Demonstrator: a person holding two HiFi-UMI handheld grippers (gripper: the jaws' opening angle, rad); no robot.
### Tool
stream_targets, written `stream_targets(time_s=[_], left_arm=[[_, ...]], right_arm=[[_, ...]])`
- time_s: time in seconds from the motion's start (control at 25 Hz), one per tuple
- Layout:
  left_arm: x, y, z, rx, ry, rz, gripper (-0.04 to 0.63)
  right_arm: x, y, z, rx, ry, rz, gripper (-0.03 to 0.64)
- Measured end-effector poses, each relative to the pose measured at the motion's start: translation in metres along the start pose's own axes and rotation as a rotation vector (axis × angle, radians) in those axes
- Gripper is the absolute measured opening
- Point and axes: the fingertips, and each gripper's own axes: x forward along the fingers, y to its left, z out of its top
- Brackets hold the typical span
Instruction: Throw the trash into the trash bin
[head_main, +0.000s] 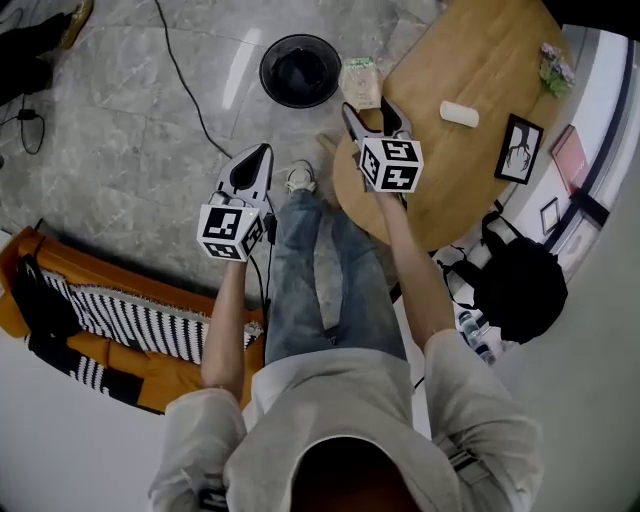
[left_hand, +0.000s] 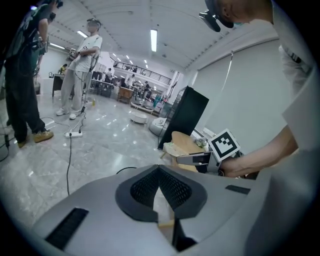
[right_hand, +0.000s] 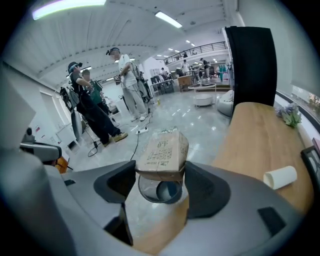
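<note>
Carton (head_main: 360, 82): brown, pinched at its near end by the right gripper (head_main: 370, 106) and held in the air just beside the bin (head_main: 264, 72), on the table (head_main: 470, 60) side, not over the opening.
Right gripper: jaws pressed on the carton's two sides, nothing else between them.
Left gripper (head_main: 262, 150): jaws pressed together on nothing; it is farther from the bin than the right one.
Bin: black, round and open, standing on the floor. In the right gripper view the bin (right_hand: 148, 194) shows between the jaws, just under the carton (right_hand: 162, 152).
Key relation: the bin lies ahead of and below the carton, slightly to the left. The carton's long axis runs on along the jaws. A short shift towards the bin's middle looks needed before letting go.
Writing: dark print on the carton's face, too blurred to read; no brand can be made out.
Cup (head_main: 459, 113): white, lying on its side on the table, beyond the carton from the bin; possibly the next piece of trash.
</note>
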Motion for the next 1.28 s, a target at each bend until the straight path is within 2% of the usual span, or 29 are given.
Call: stream_targets(time_s=[0.32, 0.68, 0.72, 0.76, 0.8, 0.96, 1.28], left_arm=[[-0.030, 0.043, -0.010, -0.064, -0.023, 0.083, 0.017], [-0.037, 0.056, -0.017, -0.088, -0.023, 0.097, 0.017], [-0.036, 0.056, -0.017, -0.089, -0.021, 0.094, 0.017], [-0.034, 0.054, -0.017, -0.090, -0.019, 0.088, 0.017], [-0.031, 0.052, -0.016, -0.088, -0.016, 0.079, 0.017], [-0.017, 0.033, -0.011, -0.058, -0.002, 0.033, 0.017], [0.019, -0.023, -0.004, 0.021, 0.044, -0.065, 0.017]], right_arm=[[0.046, 0.057, 0.020, -0.076, 0.013, 0.096, 0.323], [0.062, 0.068, 0.009, -0.128, 0.056, 0.110, 0.319], [0.059, 0.066, 0.009, -0.131, 0.053, 0.100, 0.240], [0.055, 0.063, 0.009, -0.134, 0.051, 0.084, 0.108], [0.052, 0.059, 0.009, -0.132, 0.051, 0.075, 0.037], [0.035, 0.047, 0.007, -0.060, 0.050, 0.122, 0.028], [-0.014, -0.023, -0.006, -0.032, 0.027, 0.008, 0.028]])
